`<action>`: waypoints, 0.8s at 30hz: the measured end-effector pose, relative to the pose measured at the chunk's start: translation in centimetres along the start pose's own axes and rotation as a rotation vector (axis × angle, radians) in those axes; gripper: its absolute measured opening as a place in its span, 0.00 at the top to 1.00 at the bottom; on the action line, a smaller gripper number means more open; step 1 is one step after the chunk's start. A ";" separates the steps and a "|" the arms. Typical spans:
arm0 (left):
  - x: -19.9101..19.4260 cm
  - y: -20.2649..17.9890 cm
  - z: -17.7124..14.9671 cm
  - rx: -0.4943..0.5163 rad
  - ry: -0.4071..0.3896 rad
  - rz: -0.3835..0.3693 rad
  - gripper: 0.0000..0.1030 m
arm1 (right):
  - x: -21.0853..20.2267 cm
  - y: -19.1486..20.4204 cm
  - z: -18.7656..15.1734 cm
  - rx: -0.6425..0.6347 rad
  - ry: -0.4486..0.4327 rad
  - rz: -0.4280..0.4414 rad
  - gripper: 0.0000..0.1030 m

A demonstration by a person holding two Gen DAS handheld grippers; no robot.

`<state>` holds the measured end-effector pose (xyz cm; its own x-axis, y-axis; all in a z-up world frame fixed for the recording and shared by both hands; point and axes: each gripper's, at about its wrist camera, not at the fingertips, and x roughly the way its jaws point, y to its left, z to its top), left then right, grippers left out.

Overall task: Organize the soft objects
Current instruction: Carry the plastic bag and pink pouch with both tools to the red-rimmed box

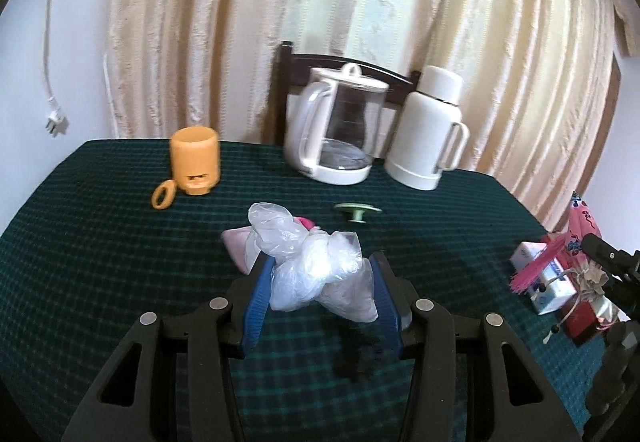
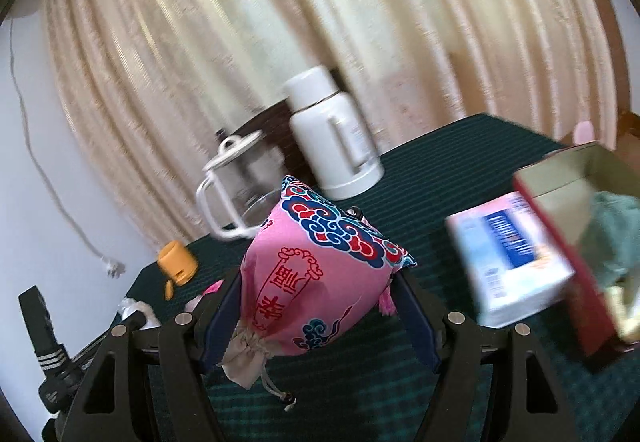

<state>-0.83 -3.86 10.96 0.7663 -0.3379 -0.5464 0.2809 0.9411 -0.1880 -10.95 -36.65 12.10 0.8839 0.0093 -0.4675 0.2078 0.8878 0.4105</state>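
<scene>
A crumpled clear plastic bag point(image 1: 312, 266) with something pink and white inside hangs above the green cloth, and my left gripper point(image 1: 324, 262) is shut on it, blue pads pressing both sides. My right gripper point(image 2: 320, 282) is shut on a pink drawstring pouch point(image 2: 316, 274) with blue cloud patterns and red characters, its tied beige neck hanging low at the left. At the right stands an open red box point(image 2: 560, 226) with pale green cloth point(image 2: 616, 238) inside. The pink pouch point(image 1: 582, 230) also shows at the right edge of the left wrist view.
On the green checked tablecloth point(image 1: 100, 242) stand an orange cup point(image 1: 195, 160), a glass kettle point(image 1: 340, 130), a white thermos point(image 1: 430, 134) and a small green lid point(image 1: 357, 211). A white and blue carton point(image 2: 508, 258) leans by the red box. Curtains hang behind.
</scene>
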 end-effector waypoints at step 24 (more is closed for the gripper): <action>1.4 -13.8 0.0 0.165 0.040 -0.193 0.52 | -9.3 -15.7 1.2 0.170 -0.131 -0.312 0.27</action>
<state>-3.63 -17.37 12.73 0.6665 -0.5075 -0.5460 0.5131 0.8437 -0.1579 -21.93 -51.24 10.90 0.8110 -0.3182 -0.4910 0.5324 0.7493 0.3937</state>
